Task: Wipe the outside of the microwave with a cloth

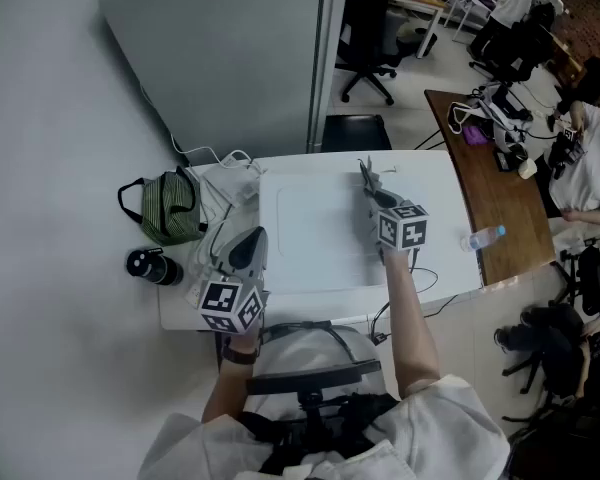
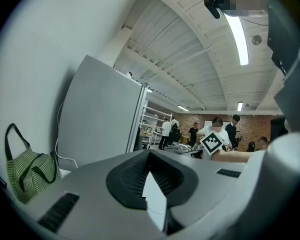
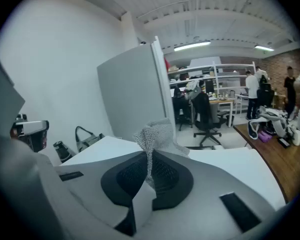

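The white microwave [image 1: 320,233] stands on a white table, seen from above in the head view. My right gripper [image 1: 368,176] hovers over the far right part of its top, shut on a grey mesh cloth [image 1: 373,184]. In the right gripper view the cloth [image 3: 154,134] sticks up in a bunch from between the jaws of the right gripper [image 3: 150,169], with the white top [image 3: 235,166] beyond. My left gripper [image 1: 253,236] sits at the microwave's front left corner, jaws together and nothing between them; the left gripper [image 2: 150,160] points out over the room.
A green striped bag [image 1: 170,208] and a black bottle [image 1: 152,265] sit left of the microwave, with white cables [image 1: 225,163] behind it. A grey partition [image 1: 230,48] stands at the back. A wooden desk [image 1: 500,208] with a water bottle [image 1: 483,236] lies to the right.
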Demonstrator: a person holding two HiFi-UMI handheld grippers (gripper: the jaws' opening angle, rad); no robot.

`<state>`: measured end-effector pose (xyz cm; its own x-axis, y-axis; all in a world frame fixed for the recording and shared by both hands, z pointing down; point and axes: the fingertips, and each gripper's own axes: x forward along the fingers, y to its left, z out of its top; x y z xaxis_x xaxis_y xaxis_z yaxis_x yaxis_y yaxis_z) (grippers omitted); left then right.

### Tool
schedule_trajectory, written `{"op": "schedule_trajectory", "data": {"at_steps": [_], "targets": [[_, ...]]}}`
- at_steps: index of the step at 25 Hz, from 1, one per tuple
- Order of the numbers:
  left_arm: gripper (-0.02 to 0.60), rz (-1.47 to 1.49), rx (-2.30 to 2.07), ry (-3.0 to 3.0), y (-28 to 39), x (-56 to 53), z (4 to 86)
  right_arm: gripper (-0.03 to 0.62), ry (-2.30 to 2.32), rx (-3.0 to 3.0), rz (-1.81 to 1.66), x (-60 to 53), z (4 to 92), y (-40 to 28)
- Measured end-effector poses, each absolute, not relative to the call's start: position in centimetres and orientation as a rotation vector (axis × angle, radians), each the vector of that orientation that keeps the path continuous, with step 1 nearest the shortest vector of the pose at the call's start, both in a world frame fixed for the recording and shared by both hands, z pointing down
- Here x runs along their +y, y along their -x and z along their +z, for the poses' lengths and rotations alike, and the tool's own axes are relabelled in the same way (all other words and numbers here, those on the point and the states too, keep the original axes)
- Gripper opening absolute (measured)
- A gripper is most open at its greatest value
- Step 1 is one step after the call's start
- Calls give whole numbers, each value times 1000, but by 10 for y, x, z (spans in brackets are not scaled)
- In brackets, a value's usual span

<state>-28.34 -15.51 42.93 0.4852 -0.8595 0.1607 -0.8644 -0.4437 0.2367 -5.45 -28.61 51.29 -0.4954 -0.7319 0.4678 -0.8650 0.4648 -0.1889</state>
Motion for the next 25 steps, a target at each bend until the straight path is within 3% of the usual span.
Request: {"op": "schedule_trajectory", "data": {"at_steps": [8,12,17,25], "targets": [[21,32,-1447,-2427,305,-159,444,23,-886,-2700,776,-241,496,243],[21,38,-1470,-2415,311,-162,444,23,-692,-2770,842,-217,492,302],[21,53,-1472,-2416,304,-162,444,23,-806,-2716,752,-228,505,280],[21,88,-1367,-2461,265,-167,450,24,-1205,-2520,560,-257,514,155]]}}
